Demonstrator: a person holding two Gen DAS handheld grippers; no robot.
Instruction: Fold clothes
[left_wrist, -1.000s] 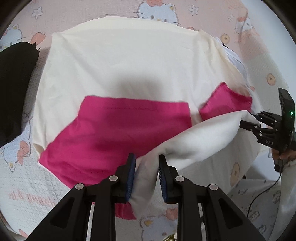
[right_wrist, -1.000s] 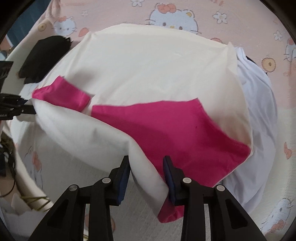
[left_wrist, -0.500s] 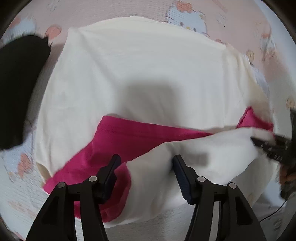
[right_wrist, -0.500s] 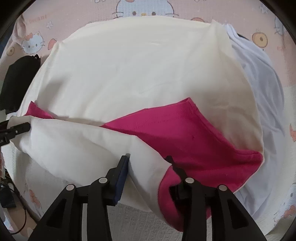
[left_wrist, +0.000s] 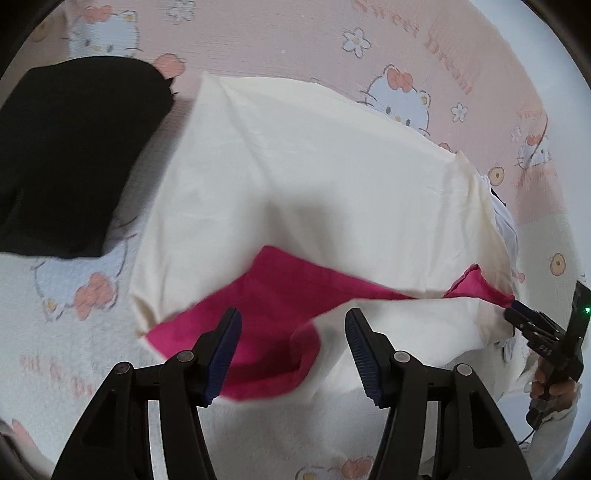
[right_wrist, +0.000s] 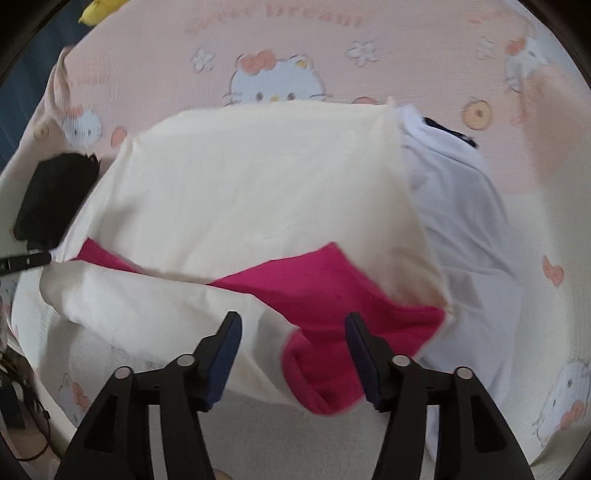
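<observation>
Both pairs of jaws, clamped on the folded-over cream edge a second ago, have just been opening and now stand wide, with the cloth dropped onto the bed. That cream-and-magenta garment (left_wrist: 314, 177) lies spread on the pink cartoon-cat bedsheet (left_wrist: 295, 40), its near cream hem doubled back over a magenta panel that shows as a slanting band. Between the left gripper (left_wrist: 291, 354) pads lie a magenta corner and cream fold, with no pad pressing on them. So too with the right gripper (right_wrist: 291, 354), over the other corner. A black garment (left_wrist: 74, 155) lies beside it on the left; a white garment (right_wrist: 465, 229) lies under its right edge.
</observation>
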